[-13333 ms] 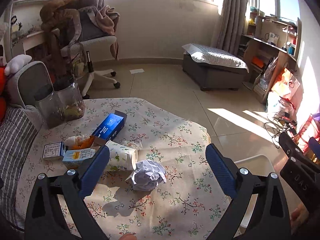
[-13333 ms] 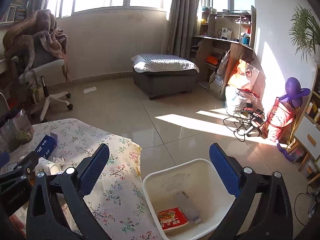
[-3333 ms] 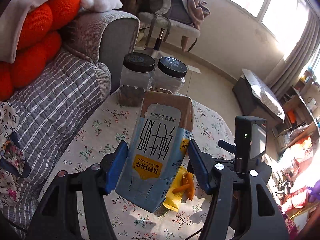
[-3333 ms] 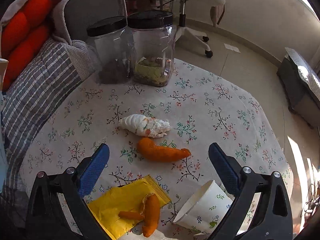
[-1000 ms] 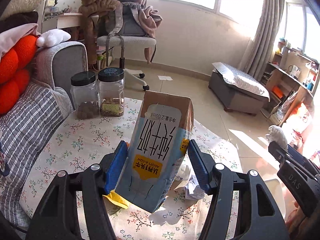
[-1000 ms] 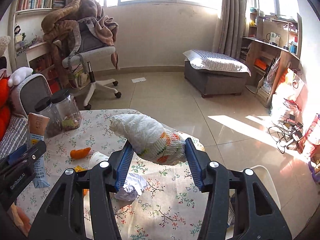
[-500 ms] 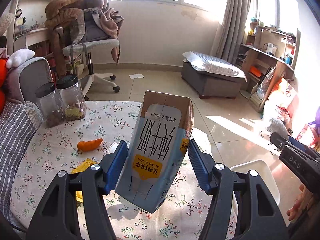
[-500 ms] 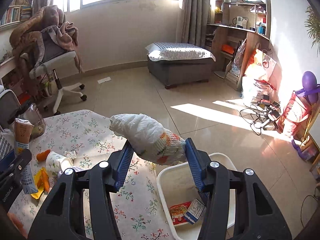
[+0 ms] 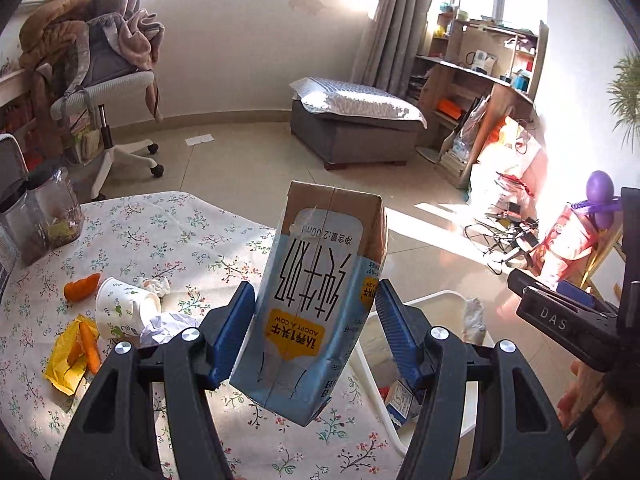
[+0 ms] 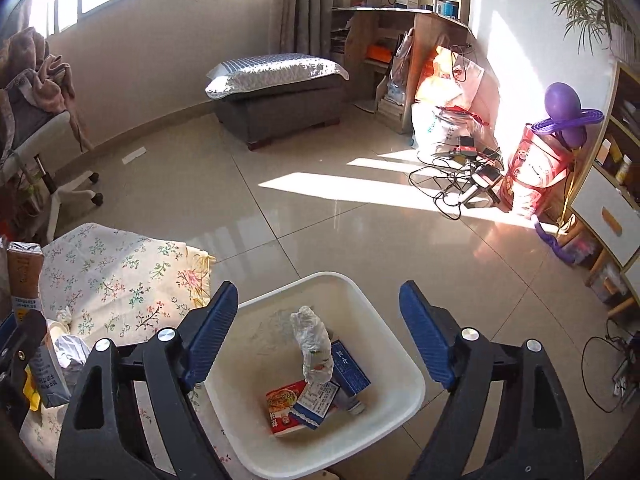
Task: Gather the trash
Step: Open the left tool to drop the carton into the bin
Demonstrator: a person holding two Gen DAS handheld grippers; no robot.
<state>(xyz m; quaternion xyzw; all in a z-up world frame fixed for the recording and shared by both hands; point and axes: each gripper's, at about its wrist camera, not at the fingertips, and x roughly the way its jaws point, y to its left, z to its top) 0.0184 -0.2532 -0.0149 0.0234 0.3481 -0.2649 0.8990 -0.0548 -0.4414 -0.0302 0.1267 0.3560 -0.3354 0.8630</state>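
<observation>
In the left wrist view, the left tongs (image 9: pixel 316 334) were clamped on a tall blue-and-brown milk carton (image 9: pixel 318 296) held above the floral tabletop (image 9: pixel 192 236), where a white paper cup (image 9: pixel 124 312), crumpled white paper (image 9: pixel 168 326), an orange peel piece (image 9: pixel 82 286) and a yellow wrapper (image 9: pixel 66 360) were left to clear. In the right wrist view, the right tongs (image 10: pixel 318 342) stood wide apart and empty over the white plastic bin (image 10: pixel 400 360) — a white crumpled wad (image 10: pixel 312 344), a dark blue box (image 10: pixel 348 368) and a red packet (image 10: pixel 282 406) lay inside, so the job looked roughly half done.
</observation>
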